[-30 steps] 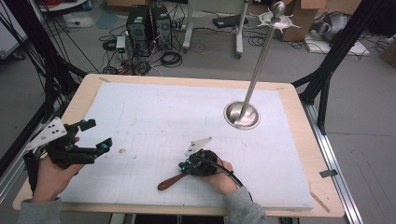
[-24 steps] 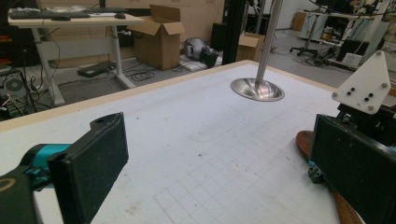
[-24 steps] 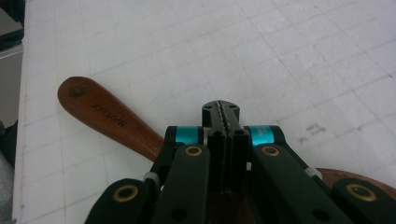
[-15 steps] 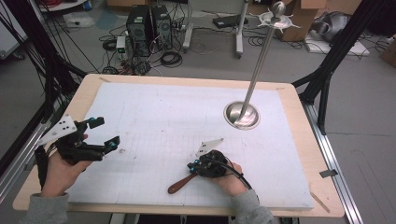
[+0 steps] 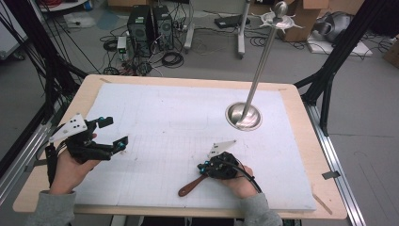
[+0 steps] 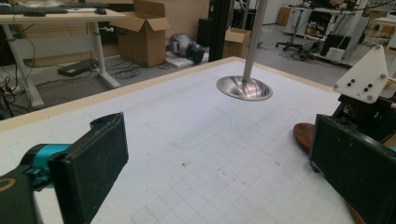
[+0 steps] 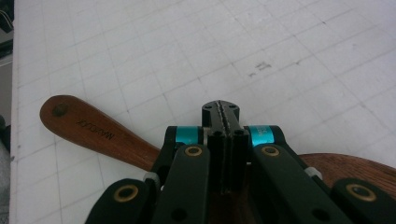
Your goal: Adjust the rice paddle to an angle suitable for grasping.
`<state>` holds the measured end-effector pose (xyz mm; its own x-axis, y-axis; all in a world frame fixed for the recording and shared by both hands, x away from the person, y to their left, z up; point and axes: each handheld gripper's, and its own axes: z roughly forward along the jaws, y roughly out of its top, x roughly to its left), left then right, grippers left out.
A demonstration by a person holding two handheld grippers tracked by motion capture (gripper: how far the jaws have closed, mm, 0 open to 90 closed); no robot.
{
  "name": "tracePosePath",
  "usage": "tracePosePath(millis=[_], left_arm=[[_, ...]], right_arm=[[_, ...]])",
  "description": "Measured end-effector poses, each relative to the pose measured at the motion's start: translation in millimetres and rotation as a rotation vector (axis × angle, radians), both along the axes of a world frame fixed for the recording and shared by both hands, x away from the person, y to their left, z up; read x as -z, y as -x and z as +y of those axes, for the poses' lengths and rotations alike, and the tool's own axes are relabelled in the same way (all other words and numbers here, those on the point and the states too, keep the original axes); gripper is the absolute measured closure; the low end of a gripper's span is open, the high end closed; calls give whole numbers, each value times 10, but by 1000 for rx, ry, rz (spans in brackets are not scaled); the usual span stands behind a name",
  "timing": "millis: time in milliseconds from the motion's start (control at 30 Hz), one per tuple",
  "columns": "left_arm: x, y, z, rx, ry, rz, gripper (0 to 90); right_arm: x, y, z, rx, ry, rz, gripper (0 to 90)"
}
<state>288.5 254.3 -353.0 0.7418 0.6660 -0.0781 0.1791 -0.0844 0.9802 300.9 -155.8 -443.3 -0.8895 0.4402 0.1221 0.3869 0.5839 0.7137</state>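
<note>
Wooden spoon (image 7: 93,128) bowl hidden beneath right hand-held gripper (image 7: 226,116); grip on it untellable. Pole (image 6: 254,39) top cut off by upper edge.

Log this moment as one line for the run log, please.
left gripper: open, empty, over mat | right gripper: shut, above wooden spatula, grip unclear | metal stand: upright, far right, untouched

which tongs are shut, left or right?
The right tongs: jaws pressed flat together, over the wooden spatula. The left tongs stand wide open above the bare mat.
</note>
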Motion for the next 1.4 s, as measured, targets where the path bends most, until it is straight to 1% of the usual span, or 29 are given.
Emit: tracePosePath(millis=[233,333,600,633,733,767,800,833,867,900,967,1000,1033,1067,1100,1200,1233,1400], left_arm=[[-1,-33,-55,14,1,1,51],[-2,-41,-73,18,-2,1,51],[2,-87,-154,36,-5,3,51],[2,-90,-167,38,-3,5,51],[-2,-102,-190,46,-6,4,51],[-6,-109,-198,49,-6,1,51],[-6,-109,-207,48,-1,3,51],[-8,-118,-214,53,-2,3,51],[-7,-122,-221,51,0,3,51],[-3,-136,-239,55,-1,4,51],[0,-141,-249,57,-2,6,51],[4,-146,-261,60,-3,7,51],[9,-156,-285,65,-5,9,51],[9,-156,-285,65,-5,9,51],[11,-161,-299,68,-4,12,51],[9,-175,-326,75,-8,10,51],[9,-181,-336,79,-8,10,51],[16,-202,-365,83,-8,12,51]], right_arm=[[3,-15,-197,39,-4,-2,900],[7,-15,-253,53,-11,4,900],[9,-9,-447,96,-12,-2,900],[7,1,-488,110,-9,-1,900],[6,8,-527,119,-9,2,900],[5,20,-573,129,-8,1,900],[5,20,-573,129,-8,1,900],[6,29,-615,138,-9,2,900],[6,29,-615,138,-9,2,900],[9,34,-668,139,-10,-2,900],[10,40,-692,143,-11,0,900],[12,49,-726,148,-16,4,900],[20,60,-805,161,-25,0,900],[20,60,-805,161,-25,0,900],[21,71,-867,172,-26,1,900],[20,84,-913,187,-27,3,900],[23,97,-965,200,-29,4,900],[23,118,-1052,220,-32,4,900]])
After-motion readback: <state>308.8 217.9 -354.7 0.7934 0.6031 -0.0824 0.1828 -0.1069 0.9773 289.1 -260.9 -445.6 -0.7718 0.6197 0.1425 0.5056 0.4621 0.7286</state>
